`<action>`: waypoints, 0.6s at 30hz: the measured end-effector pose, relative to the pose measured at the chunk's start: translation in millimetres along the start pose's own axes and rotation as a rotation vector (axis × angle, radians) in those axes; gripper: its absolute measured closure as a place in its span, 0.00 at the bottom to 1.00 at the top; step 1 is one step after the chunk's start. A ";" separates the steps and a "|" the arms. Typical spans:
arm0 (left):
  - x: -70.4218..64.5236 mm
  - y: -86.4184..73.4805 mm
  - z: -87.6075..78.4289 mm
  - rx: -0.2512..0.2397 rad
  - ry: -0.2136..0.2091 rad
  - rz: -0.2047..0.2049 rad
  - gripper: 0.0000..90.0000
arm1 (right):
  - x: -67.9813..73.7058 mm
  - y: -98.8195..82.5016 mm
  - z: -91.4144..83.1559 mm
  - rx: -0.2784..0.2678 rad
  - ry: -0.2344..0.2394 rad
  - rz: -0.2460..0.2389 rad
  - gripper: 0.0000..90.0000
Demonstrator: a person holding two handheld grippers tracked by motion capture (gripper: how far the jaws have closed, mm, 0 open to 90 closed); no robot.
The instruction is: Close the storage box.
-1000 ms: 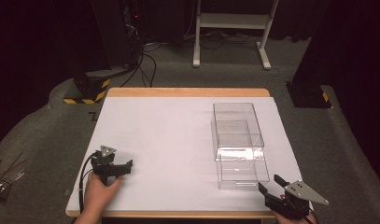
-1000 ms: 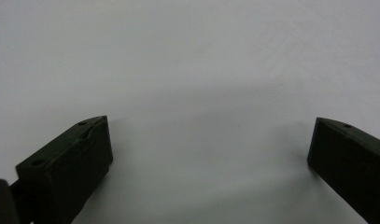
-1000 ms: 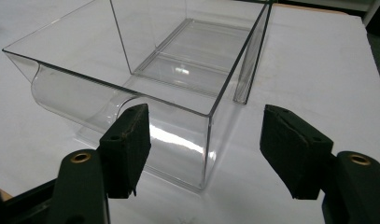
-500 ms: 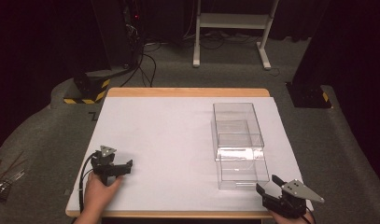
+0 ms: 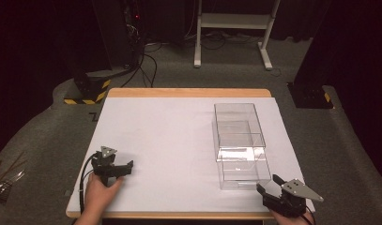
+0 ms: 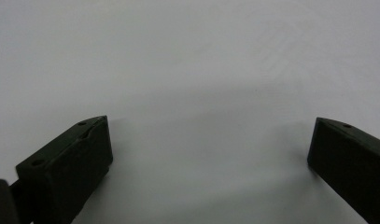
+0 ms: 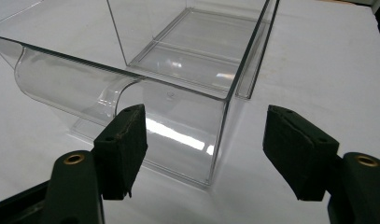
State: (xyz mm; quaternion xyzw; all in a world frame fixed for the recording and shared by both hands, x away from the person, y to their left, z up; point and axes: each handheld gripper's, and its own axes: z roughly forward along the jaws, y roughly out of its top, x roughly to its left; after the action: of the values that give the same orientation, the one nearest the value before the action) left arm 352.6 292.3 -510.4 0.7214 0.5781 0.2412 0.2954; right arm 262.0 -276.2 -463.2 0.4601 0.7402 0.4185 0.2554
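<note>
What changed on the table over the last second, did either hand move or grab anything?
The right claw crept a little leftward along the table's near edge, toward the near corner of the clear plastic box; its jaws are open around that corner in the right gripper view, gripping nothing. The left claw stayed put, open over the white table. The box has not shifted.

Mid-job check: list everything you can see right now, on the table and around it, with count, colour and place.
Clear plastic drawer box: 1, transparent, table's right half, its drawer pulled out toward the near edge.
White-topped wooden table: 1, white top, wood edge, centre.
White metal stand: 1, white, floor beyond the table.
Black cables: several, black, floor at far left.
Left gripper: 1, black, near-left of table, jaws open.
Right gripper: 1, black, near-right corner, jaws open toward the box.
</note>
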 end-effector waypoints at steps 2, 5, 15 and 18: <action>0.0 0.0 0.0 0.000 0.000 0.000 0.00 | -0.3 0.4 0.4 -0.002 -0.003 -0.001 0.34; 0.0 0.0 0.0 0.000 0.000 0.000 0.00 | -1.0 1.5 1.5 -0.007 -0.001 0.002 0.34; 0.0 0.0 0.0 0.000 0.000 0.000 0.00 | -2.7 5.3 7.6 -0.010 -0.007 0.001 0.35; 0.0 0.0 0.0 0.000 0.000 0.000 0.00 | -2.5 6.2 8.8 -0.010 -0.009 0.003 0.35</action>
State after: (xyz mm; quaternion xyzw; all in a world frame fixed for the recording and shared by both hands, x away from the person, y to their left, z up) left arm 352.6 292.3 -510.4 0.7214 0.5781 0.2412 0.2955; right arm 272.8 -273.6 -462.5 0.4617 0.7364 0.4204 0.2605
